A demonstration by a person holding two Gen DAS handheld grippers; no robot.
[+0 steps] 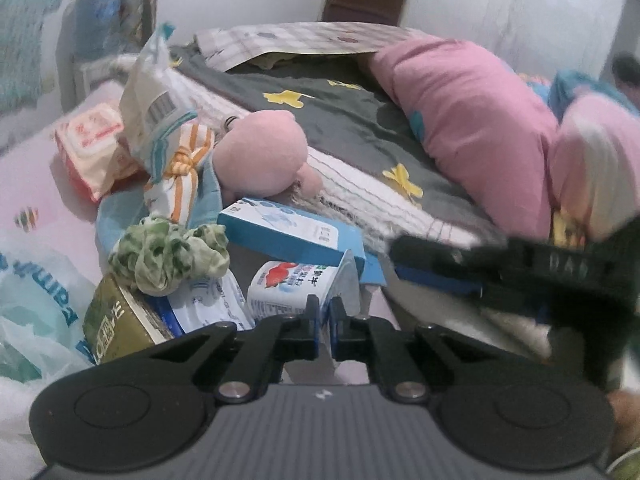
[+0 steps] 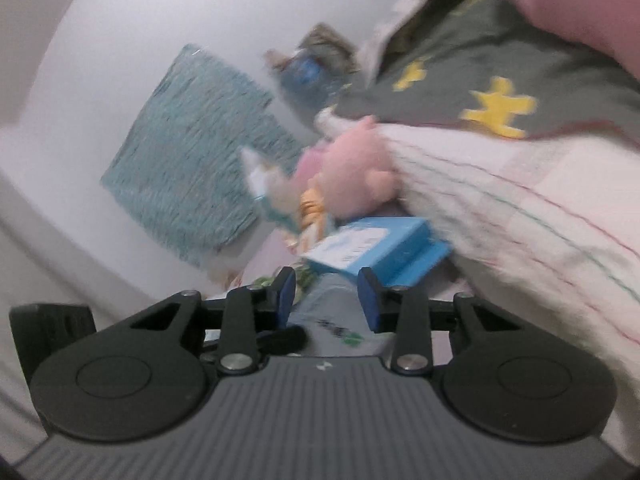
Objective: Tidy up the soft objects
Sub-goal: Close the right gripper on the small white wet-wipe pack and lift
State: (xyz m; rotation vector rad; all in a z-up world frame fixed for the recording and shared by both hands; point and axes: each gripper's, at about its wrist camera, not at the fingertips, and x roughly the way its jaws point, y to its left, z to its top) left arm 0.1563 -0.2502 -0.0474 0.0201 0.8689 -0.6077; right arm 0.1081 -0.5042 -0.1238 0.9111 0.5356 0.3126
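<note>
- Jaws of the left gripper are almost closed, pinching the gabled top edge of a white milk carton; gripping that thin folded ridge lets the carton hang upright instead of crushing its body.
- Jaws of the right gripper stand apart with nothing between the blue pads; the view is badly smeared, so I judge this hand is travelling, not gripping.
- Soft things sit in 1 heap on the pink bedsheet: a pink plush toy leans against the folded grey quilt with yellow shapes, a green crumpled cloth lies on top of an olive box, and an orange-striped knotted cloth stands between a tall snack bag and the plush.
- Hard packaging is mixed in, namely a blue box just behind the carton and a red-and-white wipes pack at the far left (probably why the carton is handled first: clearing it frees the cloths).
- Pink pillow rests on the quilt at the right, apart from the clutter.
- In the right wrist view the plush and blue box lie ahead of the open jaws, so either could be the next target.
</note>
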